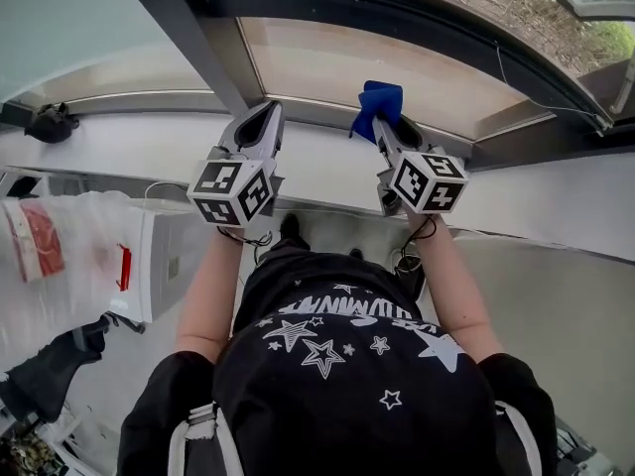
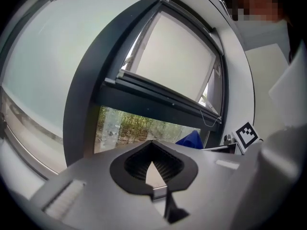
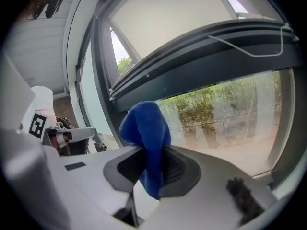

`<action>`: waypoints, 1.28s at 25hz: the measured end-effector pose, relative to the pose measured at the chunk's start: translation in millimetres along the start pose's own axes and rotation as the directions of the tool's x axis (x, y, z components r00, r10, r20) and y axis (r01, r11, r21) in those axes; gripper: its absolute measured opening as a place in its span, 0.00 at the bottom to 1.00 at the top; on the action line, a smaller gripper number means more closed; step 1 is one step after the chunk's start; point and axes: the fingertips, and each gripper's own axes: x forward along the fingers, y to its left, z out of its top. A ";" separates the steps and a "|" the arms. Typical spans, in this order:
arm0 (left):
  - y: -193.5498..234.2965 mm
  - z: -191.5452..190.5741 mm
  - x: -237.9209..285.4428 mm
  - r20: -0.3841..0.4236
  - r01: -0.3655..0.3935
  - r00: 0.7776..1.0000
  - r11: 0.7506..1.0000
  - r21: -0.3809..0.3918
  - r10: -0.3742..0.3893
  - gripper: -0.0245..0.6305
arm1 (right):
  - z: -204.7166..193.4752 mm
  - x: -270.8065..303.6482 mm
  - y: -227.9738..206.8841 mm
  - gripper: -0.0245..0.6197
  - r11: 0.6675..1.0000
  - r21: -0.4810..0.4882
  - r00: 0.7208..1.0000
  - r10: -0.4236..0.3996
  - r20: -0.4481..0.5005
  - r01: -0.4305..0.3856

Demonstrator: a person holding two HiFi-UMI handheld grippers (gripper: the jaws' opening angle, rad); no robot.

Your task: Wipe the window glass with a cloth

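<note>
Reference landmark: the dark frame post (image 1: 184, 28), which runs diagonally down to the white sill (image 1: 327, 167). Well to the left of the post, a small black object (image 1: 50, 122) lies on the sill, and a clear plastic bag (image 1: 45, 246) with red contents sits lower in the head view. Just right of the post's foot, the left gripper (image 1: 264, 119) is held over the sill. Its fingers (image 2: 165, 164) are closed tip to tip, with nothing between them. Further right of the post, the right gripper (image 1: 389, 129) points at the lower pane. Its fingers (image 3: 180, 169) are clamped on a blue cloth (image 3: 146, 128), which stands bunched above the fingertips. The window glass (image 1: 377, 67) lies right of the post, directly beyond the cloth. Whether cloth and glass are touching cannot be determined. Through the glass, green vegetation is visible.
</note>
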 end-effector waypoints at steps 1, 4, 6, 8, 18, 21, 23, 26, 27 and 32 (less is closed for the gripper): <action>11.4 1.3 0.4 -0.001 -0.003 1.000 1.000 0.000 0.003 0.05 | 0.6 13.4 9.6 0.16 1.000 -0.008 1.000 0.010 -0.008 -0.011; 46.7 1.9 0.8 -0.019 -0.035 0.999 0.999 0.024 0.036 0.05 | 0.0 54.6 35.3 0.16 0.999 -0.040 0.999 0.029 -0.033 -0.031; 72.0 3.6 -1.1 -0.026 -0.069 0.997 0.996 0.055 0.071 0.05 | -1.2 82.9 49.2 0.16 0.997 -0.064 0.999 0.029 -0.035 -0.032; 94.9 8.0 -3.9 -0.020 -0.088 0.996 0.994 0.067 0.089 0.05 | -3.2 110.3 60.7 0.16 0.996 -0.083 0.999 0.028 -0.038 -0.031; 156.0 34.2 -3.0 0.042 -0.113 0.993 0.989 0.098 0.109 0.05 | 11.2 208.3 106.7 0.16 0.982 -0.172 0.997 0.072 -0.018 -0.074; 171.3 41.1 -3.6 0.054 -0.129 0.991 0.986 0.108 0.124 0.05 | 11.6 230.9 113.6 0.16 0.979 -0.182 0.996 0.086 -0.028 -0.089; 182.0 44.8 -4.9 0.062 -0.145 0.988 0.983 0.115 0.139 0.05 | 11.1 245.8 120.3 0.16 0.976 -0.190 0.994 0.100 -0.037 -0.105; 192.7 45.3 -6.3 0.066 -0.163 0.985 0.981 0.108 0.156 0.05 | 7.2 262.9 127.0 0.16 0.973 -0.195 0.992 0.116 -0.045 -0.123; 194.0 43.4 -6.3 0.063 -0.164 0.985 0.981 0.103 0.158 0.05 | 5.3 267.2 127.7 0.16 0.973 -0.193 0.992 0.119 -0.043 -0.125; 184.7 32.3 1.2 0.024 -0.138 0.990 0.984 0.111 0.136 0.05 | 8.0 280.4 118.3 0.16 0.984 -0.152 0.996 0.093 -0.013 -0.094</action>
